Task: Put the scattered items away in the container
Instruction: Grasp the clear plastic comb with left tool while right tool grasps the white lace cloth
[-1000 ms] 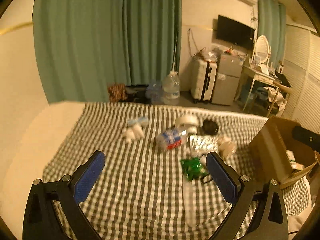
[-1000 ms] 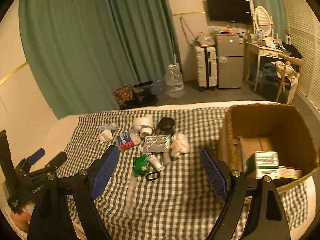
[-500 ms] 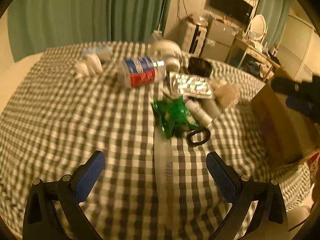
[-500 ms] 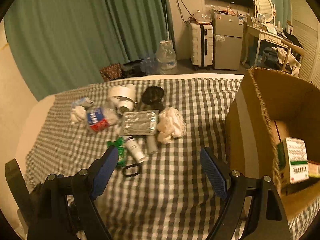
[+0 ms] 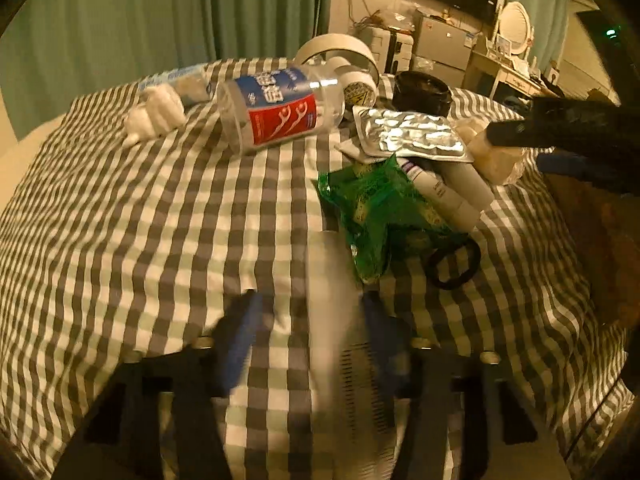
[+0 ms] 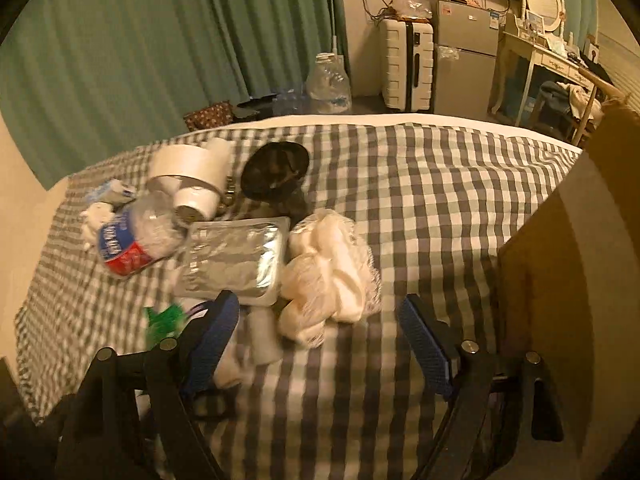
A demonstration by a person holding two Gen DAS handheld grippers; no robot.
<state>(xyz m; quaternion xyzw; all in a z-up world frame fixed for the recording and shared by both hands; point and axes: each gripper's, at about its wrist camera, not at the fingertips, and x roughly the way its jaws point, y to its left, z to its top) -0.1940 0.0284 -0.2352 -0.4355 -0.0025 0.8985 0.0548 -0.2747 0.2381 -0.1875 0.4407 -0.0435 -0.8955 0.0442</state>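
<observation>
Scattered items lie on a checked bedspread [image 5: 120, 220]. My left gripper [image 5: 312, 332] is blurred, its jaws narrowed around a long translucent tube [image 5: 328, 304] without clear contact. Beyond it lie a green packet [image 5: 376, 208], a black ring [image 5: 452, 264], a red-and-blue labelled jar [image 5: 280, 112], a foil pack [image 5: 412, 136] and tape rolls [image 5: 340, 52]. My right gripper [image 6: 320, 328] is open over a white mesh bundle [image 6: 328, 268]. The cardboard box [image 6: 568, 272] stands at its right.
A black jar [image 6: 276, 168] and white tissue [image 5: 156, 116] lie at the far side of the heap. Beyond the bed are green curtains [image 6: 160, 40], a water jug [image 6: 328, 84], a suitcase [image 6: 406, 64] and a small fridge [image 6: 464, 56].
My left gripper has moved down and forward to the tube, and its jaws have narrowed around it. My right gripper has moved forward over the mesh bundle, closer to the box.
</observation>
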